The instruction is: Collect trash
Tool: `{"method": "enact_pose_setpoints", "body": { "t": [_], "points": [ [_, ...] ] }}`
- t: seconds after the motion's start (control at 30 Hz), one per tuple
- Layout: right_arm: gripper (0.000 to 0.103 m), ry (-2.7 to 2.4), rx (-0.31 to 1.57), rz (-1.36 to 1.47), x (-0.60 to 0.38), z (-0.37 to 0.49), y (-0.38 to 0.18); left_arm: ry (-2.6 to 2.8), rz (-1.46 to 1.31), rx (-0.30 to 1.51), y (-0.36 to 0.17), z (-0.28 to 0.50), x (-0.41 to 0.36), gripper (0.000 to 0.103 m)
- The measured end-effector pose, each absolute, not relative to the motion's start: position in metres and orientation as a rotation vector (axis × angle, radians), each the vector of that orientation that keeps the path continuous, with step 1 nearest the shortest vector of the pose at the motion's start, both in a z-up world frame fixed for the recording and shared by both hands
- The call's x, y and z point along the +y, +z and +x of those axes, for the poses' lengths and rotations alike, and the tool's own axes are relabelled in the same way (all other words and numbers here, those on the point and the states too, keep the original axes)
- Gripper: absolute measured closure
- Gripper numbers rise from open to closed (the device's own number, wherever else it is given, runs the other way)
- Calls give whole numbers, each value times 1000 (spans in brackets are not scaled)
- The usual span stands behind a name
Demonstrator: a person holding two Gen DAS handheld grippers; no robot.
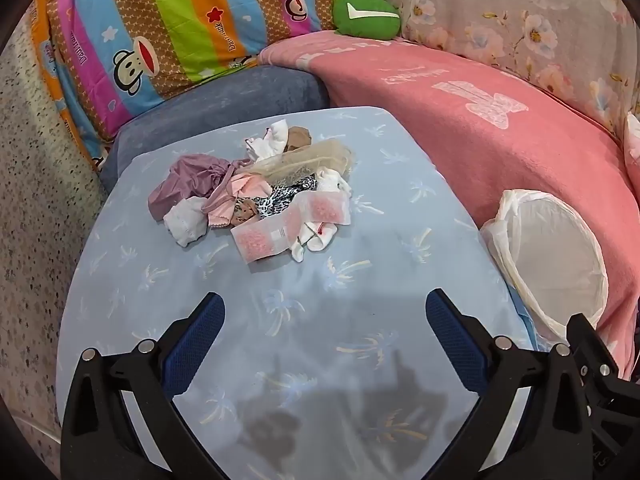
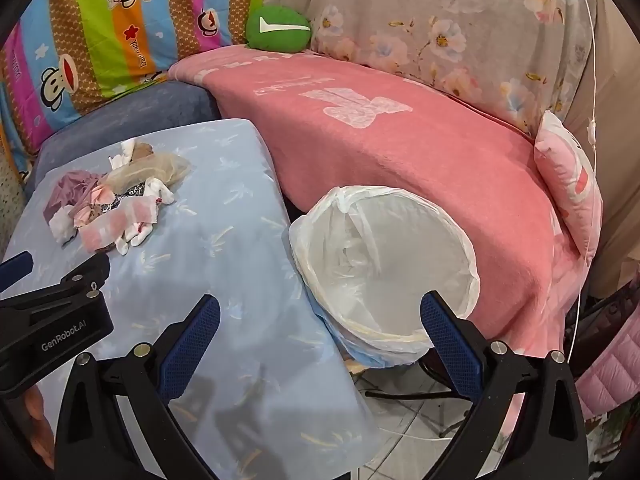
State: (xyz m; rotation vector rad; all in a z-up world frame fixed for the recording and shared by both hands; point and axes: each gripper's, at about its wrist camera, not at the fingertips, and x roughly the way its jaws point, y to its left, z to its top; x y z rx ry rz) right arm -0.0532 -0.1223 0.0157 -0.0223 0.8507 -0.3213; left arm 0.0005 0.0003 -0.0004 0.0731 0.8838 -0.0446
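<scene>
Trash sits in a heap (image 1: 256, 196) toward the far end of the pale blue surface (image 1: 280, 320), a jumble of crumpled scraps: a mauve bag (image 1: 188, 182), white tissues, a leopard-print piece and a pink-dotted clear packet (image 1: 292, 224) lying across the front of it. From the right wrist view the same heap (image 2: 116, 208) shows off to the left. Left claw (image 1: 324, 322) hangs above the near part of the surface, blue-padded fingers (image 1: 192, 344) spread wide, nothing between them, well short of the heap. Right claw (image 2: 320, 322) is just as wide open and empty, hovering over the surface's right edge, and between its fingers we see the near rim of the bin (image 2: 384, 280). That bin, lined with a white plastic bag, sits just beside the surface, against the pink blanket (image 2: 400, 152). In the left wrist view the bin (image 1: 552, 256) shows at the right. Behind it all, a green cushion (image 1: 366, 14) rests on the blanket beside a striped cartoon-monkey pillow (image 1: 160, 28).
</scene>
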Motion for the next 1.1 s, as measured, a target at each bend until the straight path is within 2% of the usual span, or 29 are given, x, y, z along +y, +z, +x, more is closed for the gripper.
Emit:
{"method": "enact_pose_setpoints", "body": {
  "t": [1.1],
  "points": [
    [6, -311, 842, -23, -114, -55, 19, -41, 81, 868, -1, -3, 7, 7]
  ]
}}
